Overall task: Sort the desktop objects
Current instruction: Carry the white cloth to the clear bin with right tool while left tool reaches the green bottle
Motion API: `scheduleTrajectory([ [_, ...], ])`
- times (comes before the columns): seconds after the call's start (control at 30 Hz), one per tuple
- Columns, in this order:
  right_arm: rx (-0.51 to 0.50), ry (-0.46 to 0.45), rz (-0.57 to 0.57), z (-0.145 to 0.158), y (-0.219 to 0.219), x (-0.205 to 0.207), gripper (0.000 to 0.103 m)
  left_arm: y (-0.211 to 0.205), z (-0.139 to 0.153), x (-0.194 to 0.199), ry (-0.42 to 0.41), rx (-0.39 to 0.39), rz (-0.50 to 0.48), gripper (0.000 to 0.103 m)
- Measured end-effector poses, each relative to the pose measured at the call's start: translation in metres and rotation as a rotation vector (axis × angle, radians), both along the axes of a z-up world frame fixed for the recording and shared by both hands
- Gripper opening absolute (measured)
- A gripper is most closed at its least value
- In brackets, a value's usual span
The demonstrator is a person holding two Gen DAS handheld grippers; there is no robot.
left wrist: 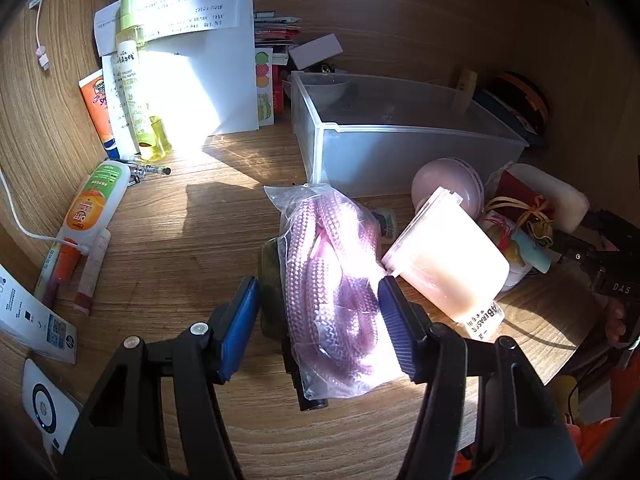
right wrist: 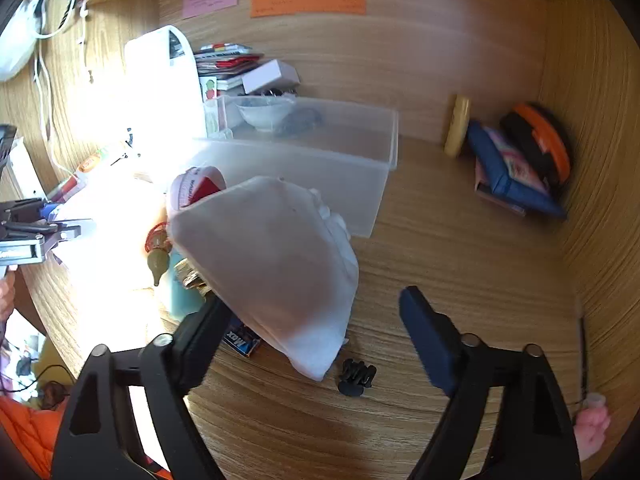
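Observation:
A clear plastic bag of pink rope (left wrist: 332, 280) lies on the wooden desk (left wrist: 192, 232) between the blue pads of my left gripper (left wrist: 316, 312). The right pad touches the bag's edge. The left pad stands apart from it, beside a dark green object (left wrist: 270, 292). A white cloth pouch (right wrist: 268, 260) rests on a pile of small items, against the left finger of my right gripper (right wrist: 314, 300), which stands wide open with its right finger free over bare desk. The frosted storage bin (left wrist: 400, 148) sits behind both, with a white bowl (right wrist: 264, 114) inside.
A frosted lidded jar (left wrist: 444, 256) and a pink ball (left wrist: 444, 184) lie right of the bag. Bottles and tubes (left wrist: 92, 208) line the left wall. A black hair clip (right wrist: 356, 376) and a battery pack (right wrist: 242, 344) lie near the pouch. Notebooks (right wrist: 508, 176) lean in the right corner.

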State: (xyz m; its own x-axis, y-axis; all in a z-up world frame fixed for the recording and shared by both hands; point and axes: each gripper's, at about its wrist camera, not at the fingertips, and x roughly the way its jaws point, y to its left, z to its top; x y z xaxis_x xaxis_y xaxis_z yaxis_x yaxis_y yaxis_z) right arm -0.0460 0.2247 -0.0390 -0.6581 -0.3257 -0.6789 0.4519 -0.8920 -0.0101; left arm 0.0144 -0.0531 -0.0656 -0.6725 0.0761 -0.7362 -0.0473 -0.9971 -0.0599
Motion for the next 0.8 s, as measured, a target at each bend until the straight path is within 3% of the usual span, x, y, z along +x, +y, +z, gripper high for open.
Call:
scheduleTrajectory([
  [0.23,-0.063,-0.045,-0.019,-0.003,0.021,-0.009,0.068,0.007,0.002,-0.003,0.000,-0.035,-0.032,0.057],
  [0.4,-0.045,-0.066,0.000,-0.006,0.015,-0.022,0.066,0.016,-0.001,-0.008,0.005,-0.089,-0.046,0.058],
  [0.67,-0.020,-0.113,0.048,-0.013,-0.004,-0.045,0.066,0.020,-0.016,-0.027,-0.034,-0.081,-0.068,0.069],
  [0.73,-0.022,-0.122,0.056,-0.015,-0.006,-0.048,0.061,0.020,-0.017,-0.028,-0.027,-0.072,-0.072,0.068],
  [0.77,-0.028,-0.127,0.064,-0.016,-0.006,-0.049,0.051,0.020,-0.017,-0.028,-0.021,-0.069,-0.072,0.067],
  [0.8,-0.039,-0.137,0.074,-0.016,-0.005,-0.050,0.048,0.020,-0.018,-0.028,-0.018,-0.065,-0.068,0.065],
])
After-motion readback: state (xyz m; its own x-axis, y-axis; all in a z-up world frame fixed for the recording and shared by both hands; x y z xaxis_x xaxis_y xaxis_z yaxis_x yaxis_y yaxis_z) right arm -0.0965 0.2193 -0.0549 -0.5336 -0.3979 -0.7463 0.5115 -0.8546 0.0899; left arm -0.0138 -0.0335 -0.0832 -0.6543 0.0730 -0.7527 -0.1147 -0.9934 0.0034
